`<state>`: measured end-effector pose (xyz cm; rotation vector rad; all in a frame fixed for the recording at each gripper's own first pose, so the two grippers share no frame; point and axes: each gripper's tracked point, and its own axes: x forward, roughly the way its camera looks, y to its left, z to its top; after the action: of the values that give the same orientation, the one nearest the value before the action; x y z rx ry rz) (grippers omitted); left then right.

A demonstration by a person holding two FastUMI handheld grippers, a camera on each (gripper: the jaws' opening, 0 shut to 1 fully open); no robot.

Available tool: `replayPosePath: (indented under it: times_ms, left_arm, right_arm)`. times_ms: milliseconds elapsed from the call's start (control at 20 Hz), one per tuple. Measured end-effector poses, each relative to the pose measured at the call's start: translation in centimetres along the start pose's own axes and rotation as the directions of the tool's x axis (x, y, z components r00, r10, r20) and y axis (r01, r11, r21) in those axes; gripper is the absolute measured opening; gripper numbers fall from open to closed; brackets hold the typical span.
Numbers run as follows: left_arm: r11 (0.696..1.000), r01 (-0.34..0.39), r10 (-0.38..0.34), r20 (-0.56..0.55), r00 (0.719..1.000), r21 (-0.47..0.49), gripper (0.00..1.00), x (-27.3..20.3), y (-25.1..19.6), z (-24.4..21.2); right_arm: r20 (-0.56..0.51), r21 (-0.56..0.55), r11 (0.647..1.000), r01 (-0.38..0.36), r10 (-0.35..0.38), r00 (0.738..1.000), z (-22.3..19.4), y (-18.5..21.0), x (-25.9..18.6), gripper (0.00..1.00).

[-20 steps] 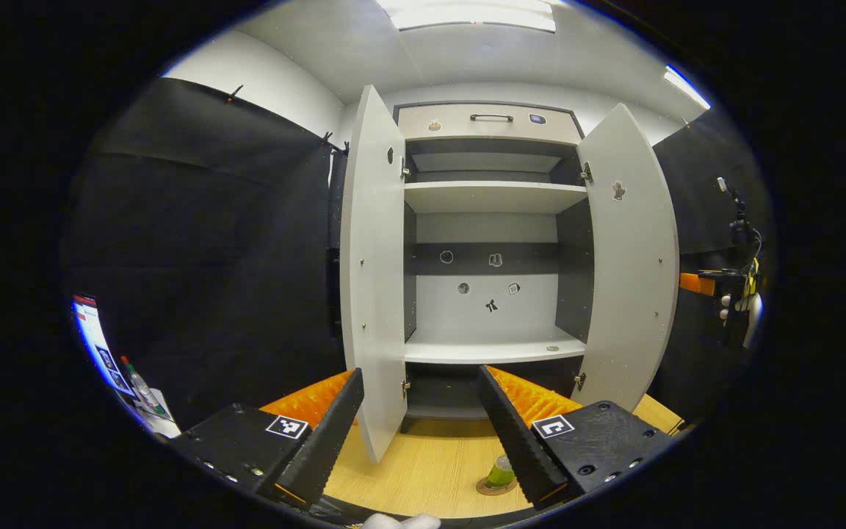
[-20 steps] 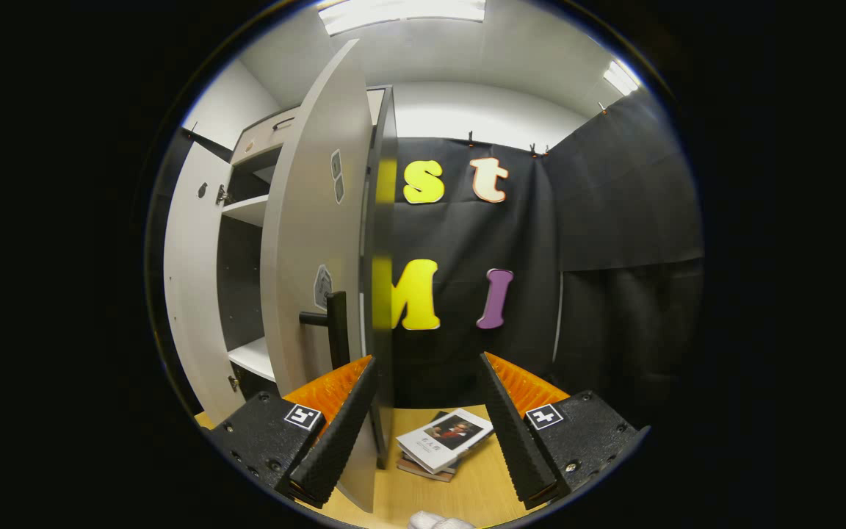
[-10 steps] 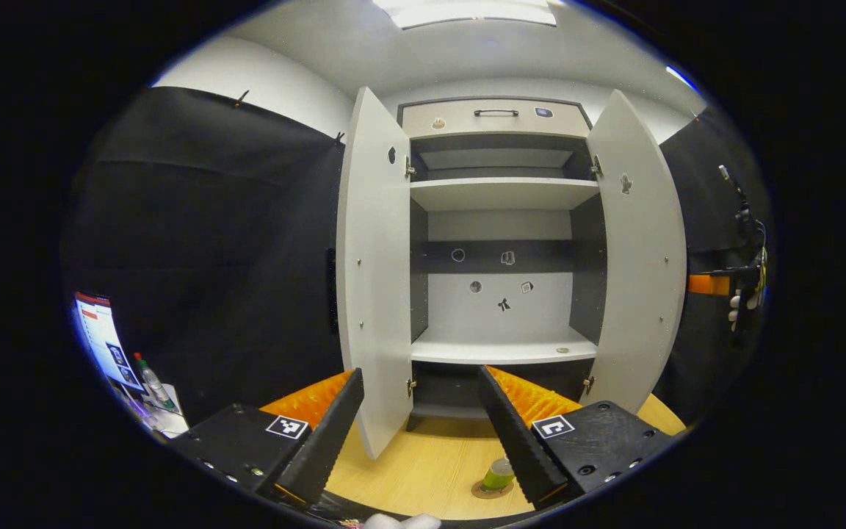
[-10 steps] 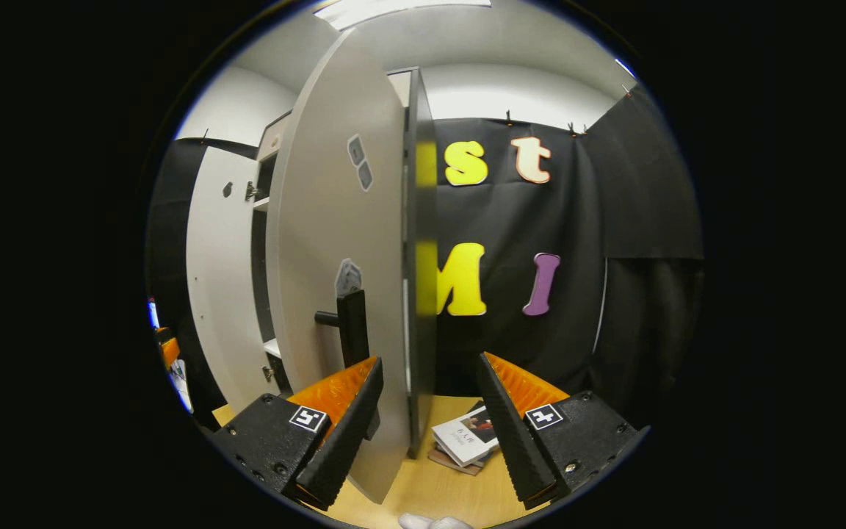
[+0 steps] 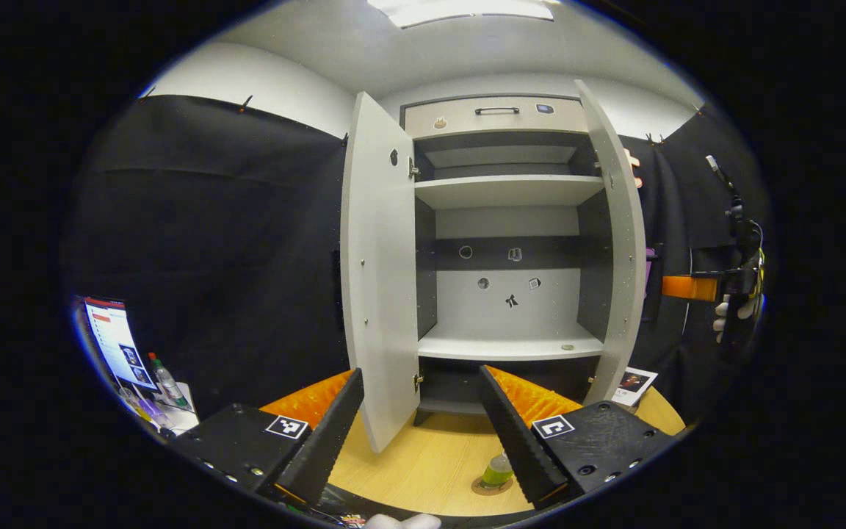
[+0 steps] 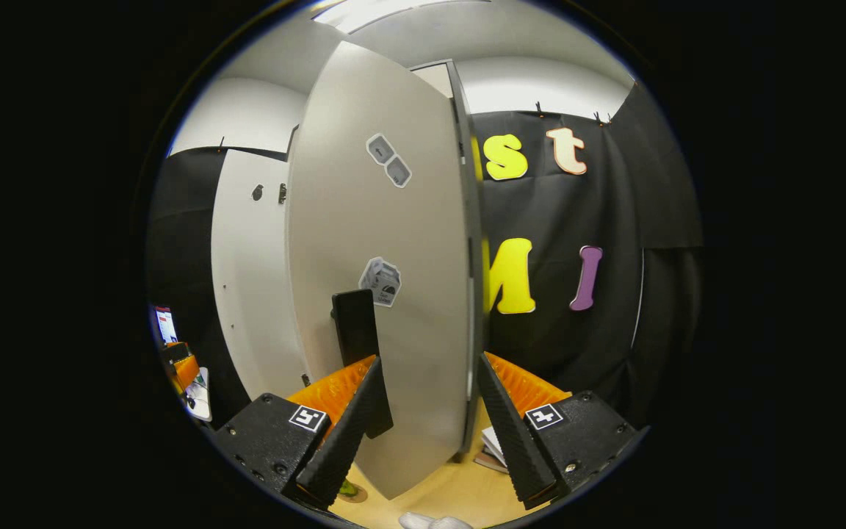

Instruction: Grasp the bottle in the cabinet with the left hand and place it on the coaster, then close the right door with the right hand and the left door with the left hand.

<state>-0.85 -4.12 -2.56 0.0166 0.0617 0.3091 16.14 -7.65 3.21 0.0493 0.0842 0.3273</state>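
Swinging further toward the cabinet [image 5: 507, 242] since a second ago, the right door [image 6: 386, 294] now fills the space ahead of the right gripper [image 6: 427, 426], fingers apart. Left gripper [image 5: 419, 433], fingers also apart, faces the open left door [image 5: 382, 272]; the bottle [image 5: 498, 470] stands on its coaster [image 5: 483, 488] on the counter [image 5: 423, 470].

Bright, even overhead light from ceiling panels [image 5: 471, 9], slightly blown out in both views. Strong fisheye bend: cabinet doors [image 6: 382, 294] bow outward, edges darken and soften. Black cloth wall [image 5: 203, 257] swallows detail. Soft shadows inside cabinet shelves [image 5: 507, 192]. Centre sharp, no motion blur.
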Motion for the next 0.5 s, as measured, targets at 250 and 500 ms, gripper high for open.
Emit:
replayPosePath:
  times_ms: [250,500]
  left_arm:
    - [1.000,-0.016,0.016,-0.006,1.000,0.013,0.94,-0.7,0.4,0.1]
    - [0.999,0.025,-0.025,0.012,1.000,0.031,0.95,-0.4,1.3,0.4]
  right_arm:
    - [-0.044,0.010,0.992,-0.128,0.128,0.991,-1.6,4.9,2.8,0.81]
    - [-0.043,0.032,0.989,-0.147,0.148,0.988,-2.3,7.7,3.0,0.81]
